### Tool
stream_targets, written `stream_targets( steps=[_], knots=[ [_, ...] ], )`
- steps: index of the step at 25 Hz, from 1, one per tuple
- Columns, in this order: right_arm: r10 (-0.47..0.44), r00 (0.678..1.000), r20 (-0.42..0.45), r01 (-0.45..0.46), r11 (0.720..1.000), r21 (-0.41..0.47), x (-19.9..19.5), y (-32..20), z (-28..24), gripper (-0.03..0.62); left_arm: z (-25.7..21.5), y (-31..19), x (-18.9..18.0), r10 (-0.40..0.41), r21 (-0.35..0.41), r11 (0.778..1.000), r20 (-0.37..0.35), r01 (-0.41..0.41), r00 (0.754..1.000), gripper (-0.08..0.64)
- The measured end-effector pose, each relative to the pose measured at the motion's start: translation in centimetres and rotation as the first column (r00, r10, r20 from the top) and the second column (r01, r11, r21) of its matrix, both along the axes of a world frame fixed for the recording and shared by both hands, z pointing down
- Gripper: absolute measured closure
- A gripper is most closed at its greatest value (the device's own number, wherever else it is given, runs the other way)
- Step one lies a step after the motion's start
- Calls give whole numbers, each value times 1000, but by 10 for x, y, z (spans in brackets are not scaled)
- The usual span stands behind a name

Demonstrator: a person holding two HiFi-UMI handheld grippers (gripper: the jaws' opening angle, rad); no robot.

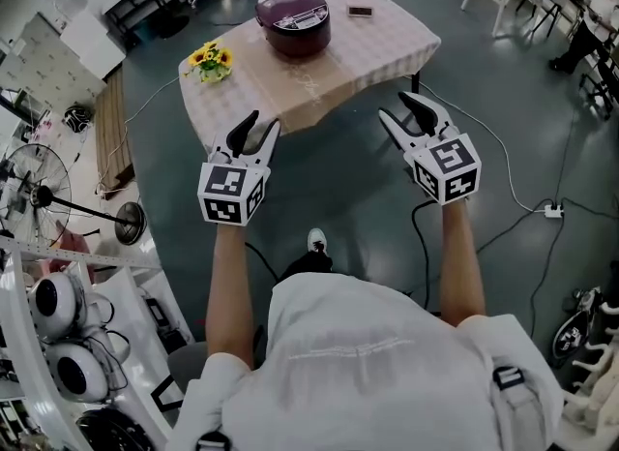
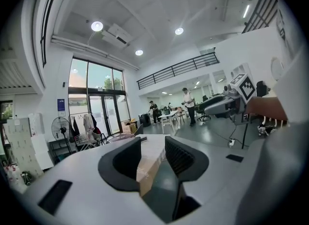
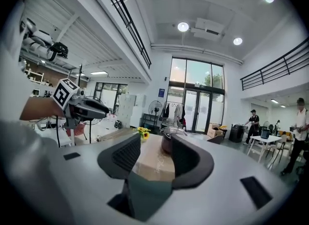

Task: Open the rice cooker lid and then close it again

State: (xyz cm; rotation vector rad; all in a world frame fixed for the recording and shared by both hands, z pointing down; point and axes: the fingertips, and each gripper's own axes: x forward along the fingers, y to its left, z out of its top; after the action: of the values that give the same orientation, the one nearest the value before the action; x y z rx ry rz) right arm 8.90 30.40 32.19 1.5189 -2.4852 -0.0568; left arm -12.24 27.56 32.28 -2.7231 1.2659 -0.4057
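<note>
A dark red rice cooker (image 1: 293,19) with its lid down stands at the far side of a table (image 1: 368,52) covered in a beige checked cloth. In the right gripper view the rice cooker (image 3: 166,142) shows just beyond the jaws, partly hidden by the right one. My left gripper (image 1: 253,135) hangs short of the table's near edge, open and empty. My right gripper (image 1: 411,115) is level with it near the table's right corner, also open with nothing between its jaws. Both are well apart from the cooker.
A bunch of sunflowers (image 1: 210,60) stands at the table's left corner and a small dark object (image 1: 360,12) lies behind the cooker. A standing fan (image 1: 39,193) and equipment crowd the left. Cables and a power strip (image 1: 553,211) lie on the floor at right.
</note>
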Motion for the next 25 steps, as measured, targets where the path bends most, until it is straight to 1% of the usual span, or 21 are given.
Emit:
stream_targets(
  steps=[3, 9, 15, 19, 22, 25],
  knots=[
    [17, 1000, 18, -17, 1000, 3, 5, -7, 0, 402, 3, -6, 2, 6, -4, 1000, -4, -6, 1000, 388],
    [40, 999, -6, -40, 999, -12, 14, -39, 7, 403, 11, -41, 7, 16, -10, 1000, -15, -16, 1000, 388],
    [58, 996, -62, -60, 998, -31, 25, -95, 10, 403, 14, -115, -7, -31, -5, 1000, -18, 31, 999, 383],
    [55, 996, -73, -58, 998, -36, 23, -143, 3, 402, 11, -161, -9, -35, 5, 999, -29, 35, 999, 383],
    [46, 994, -96, -51, 998, -44, 16, -181, 1, 380, 13, -195, -11, -33, -10, 999, -40, 33, 999, 383],
    [34, 993, -114, -40, 998, -55, 12, -220, 2, 373, 19, -231, -13, -31, -33, 999, -53, 30, 998, 383]
  ],
)
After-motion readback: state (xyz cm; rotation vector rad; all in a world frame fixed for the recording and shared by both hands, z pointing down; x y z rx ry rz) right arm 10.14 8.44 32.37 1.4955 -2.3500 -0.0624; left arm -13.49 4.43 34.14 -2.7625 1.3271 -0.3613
